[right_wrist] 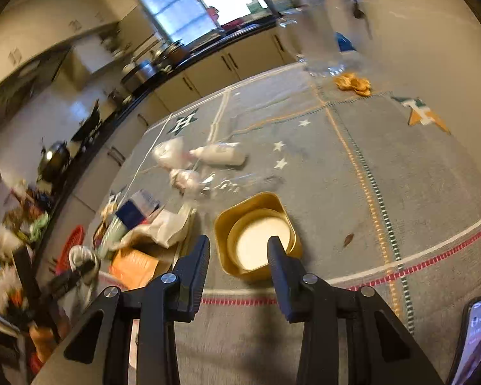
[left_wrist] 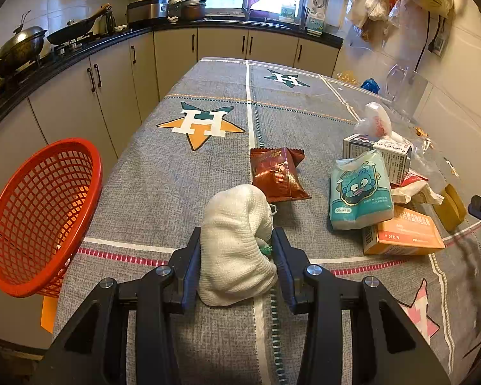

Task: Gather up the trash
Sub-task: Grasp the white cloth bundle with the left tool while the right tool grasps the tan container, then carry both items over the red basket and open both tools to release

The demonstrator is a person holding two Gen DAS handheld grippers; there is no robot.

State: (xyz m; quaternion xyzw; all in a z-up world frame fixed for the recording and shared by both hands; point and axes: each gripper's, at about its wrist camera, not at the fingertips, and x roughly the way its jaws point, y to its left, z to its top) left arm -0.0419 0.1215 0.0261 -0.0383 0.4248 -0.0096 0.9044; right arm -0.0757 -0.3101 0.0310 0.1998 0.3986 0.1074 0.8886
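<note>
My left gripper (left_wrist: 235,235) is shut on a crumpled white cloth wad (left_wrist: 237,250) just above the grey tablecloth. A red mesh basket (left_wrist: 41,218) hangs tilted off the table's left edge. Ahead lie a red-brown snack bag (left_wrist: 277,175), a blue tissue pack (left_wrist: 360,189), an orange box (left_wrist: 404,235) and a white carton (left_wrist: 381,154). My right gripper (right_wrist: 239,242) is open and empty, hovering over a gold square tub (right_wrist: 256,234) with a white inside. A white bottle (right_wrist: 219,154) and crumpled plastic (right_wrist: 186,178) lie beyond it.
Kitchen counter with pans (left_wrist: 22,45) and cabinets runs along the left and back. A clear plastic jug (left_wrist: 404,86) stands by the right wall. Orange peel (right_wrist: 352,83) lies at the far table end. A phone (right_wrist: 477,337) lies at the near right.
</note>
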